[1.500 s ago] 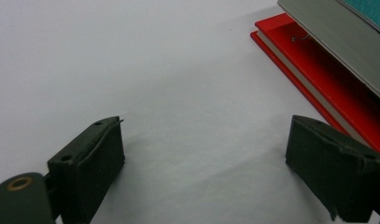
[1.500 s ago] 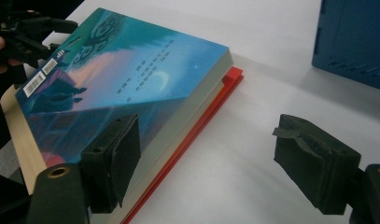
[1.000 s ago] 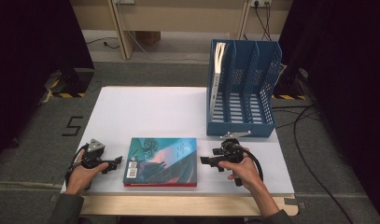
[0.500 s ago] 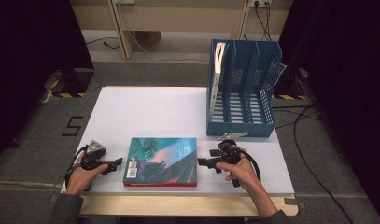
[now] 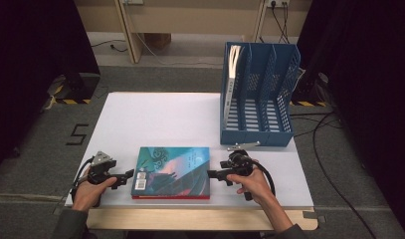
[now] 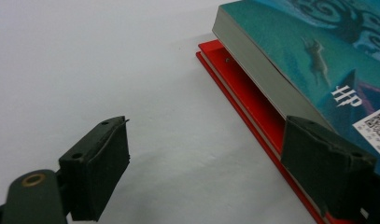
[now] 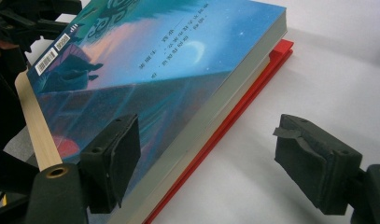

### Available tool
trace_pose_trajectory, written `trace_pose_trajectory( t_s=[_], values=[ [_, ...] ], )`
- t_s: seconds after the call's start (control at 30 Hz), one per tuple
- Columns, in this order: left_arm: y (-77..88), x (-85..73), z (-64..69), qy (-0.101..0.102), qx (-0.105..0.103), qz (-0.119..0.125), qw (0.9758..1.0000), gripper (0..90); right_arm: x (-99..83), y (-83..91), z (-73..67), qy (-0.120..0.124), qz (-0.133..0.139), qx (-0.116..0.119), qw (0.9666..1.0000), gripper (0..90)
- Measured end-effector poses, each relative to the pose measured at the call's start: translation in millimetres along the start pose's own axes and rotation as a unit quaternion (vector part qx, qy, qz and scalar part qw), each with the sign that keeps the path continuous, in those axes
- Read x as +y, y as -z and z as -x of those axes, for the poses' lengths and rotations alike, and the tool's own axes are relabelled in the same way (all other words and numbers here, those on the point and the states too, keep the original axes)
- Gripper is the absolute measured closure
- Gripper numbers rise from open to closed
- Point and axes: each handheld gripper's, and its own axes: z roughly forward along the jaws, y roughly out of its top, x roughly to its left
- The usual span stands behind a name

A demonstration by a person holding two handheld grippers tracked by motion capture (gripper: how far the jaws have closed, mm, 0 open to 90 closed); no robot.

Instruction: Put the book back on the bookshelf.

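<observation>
A book with a teal and blue cover (image 5: pixel 172 169) lies flat on a thin red book (image 5: pixel 170 197) near the table's front edge. My left gripper (image 5: pixel 128 175) sits at the stack's left side. In the left gripper view, the left gripper (image 6: pixel 206 140) has one jaw over bare table and the other at the teal book's (image 6: pixel 290 46) corner. Its jaws have just been closing, and no pad presses on anything. My right gripper (image 5: pixel 212 174) is at the stack's right side. It (image 7: pixel 208 140) stands open astride the book's (image 7: pixel 169 60) long edge, one jaw above the cover.
A blue file rack (image 5: pixel 257 99) stands at the back right of the white table (image 5: pixel 155 119), with a pale book (image 5: pixel 233 74) upright in its left slot. Cables trail on the floor to the right. A wooden strip (image 5: pixel 190 219) runs along the table's front edge.
My right gripper has shifted slightly left, toward the book's right edge. The left hand and the books have stayed in place.
</observation>
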Motion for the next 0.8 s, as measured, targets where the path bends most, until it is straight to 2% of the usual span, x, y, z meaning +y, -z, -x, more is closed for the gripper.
trace_pose_trajectory(
  t_s=[0.1, 0.17, 0.23, 0.3, 0.43, 0.57, 0.6, 0.7, 0.8],
  values=[
    [5.7, 2.6, 1.2, 0.001, -0.008, 0.005, 1.0, 15.0, -0.4, -1.4, -1.3, 0.001, -0.001, 0.006, 1.0, 23.2],
    [4.9, 3.5, 4.5, -0.002, -0.017, -0.001, 0.9998, 14.9, -0.2, -2.6, -1.4, -0.003, -0.001, 0.009, 1.0, 23.2],
    [2.6, 2.9, 8.6, -0.014, -0.005, -0.009, 0.9998, 16.1, -0.2, -4.1, -1.2, -0.002, -0.002, 0.008, 1.0, 23.2],
    [3.1, 3.6, 8.8, -0.011, -0.008, -0.011, 0.9998, 16.0, -0.5, -5.4, -0.8, -0.003, -0.004, 0.009, 1.0, 23.3],
    [4.2, 4.0, 12.1, -0.006, -0.001, -0.017, 0.9998, 18.2, -0.6, -7.3, -1.1, -0.006, -0.005, 0.014, 0.9999, 23.3],
    [7.0, 3.9, 17.4, 0.006, -0.019, -0.019, 0.9996, 37.3, -0.1, -10.0, -0.4, -0.01, -0.006, 0.019, 0.9997, 23.4],
    [7.3, 4.2, 18.6, 0.003, -0.014, -0.019, 0.9997, 39.7, 0.0, -10.8, 0.1, -0.011, -0.006, 0.021, 0.9997, 23.4],
    [8.2, 5.1, 21.7, -0.006, -0.008, -0.02, 0.9998, 41.0, 0.3, -11.9, 1.0, -0.015, -0.006, 0.024, 0.9996, 23.7],
    [8.9, 4.5, 24.5, -0.006, -0.004, -0.017, 0.9998, 43.7, 0.2, -13.2, 2.8, -0.019, -0.008, 0.028, 0.9994, 23.7]
  ],
)
